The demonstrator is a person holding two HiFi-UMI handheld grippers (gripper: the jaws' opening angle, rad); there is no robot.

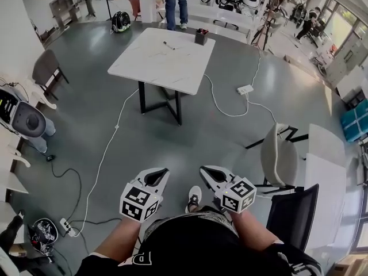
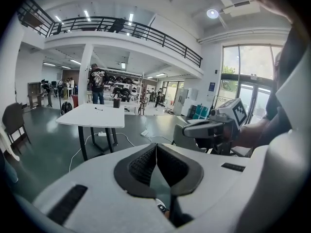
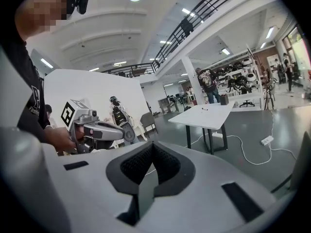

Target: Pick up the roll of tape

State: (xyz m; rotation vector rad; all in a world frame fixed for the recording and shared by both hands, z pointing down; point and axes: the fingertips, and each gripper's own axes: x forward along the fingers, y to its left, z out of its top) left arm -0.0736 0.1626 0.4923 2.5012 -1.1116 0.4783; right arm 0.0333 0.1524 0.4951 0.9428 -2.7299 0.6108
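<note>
Tape roll: can't make it out from here. White bench well ahead carries a dark cup and a small pen-like item. Left tongs and right tongs both fully closed, empty, over the floor.

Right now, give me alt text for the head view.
The left gripper and the right gripper, fingers shut and empty, point toward a white table across a grey floor. A pen and a dark cup sit on the table; no roll of tape shows.
</note>
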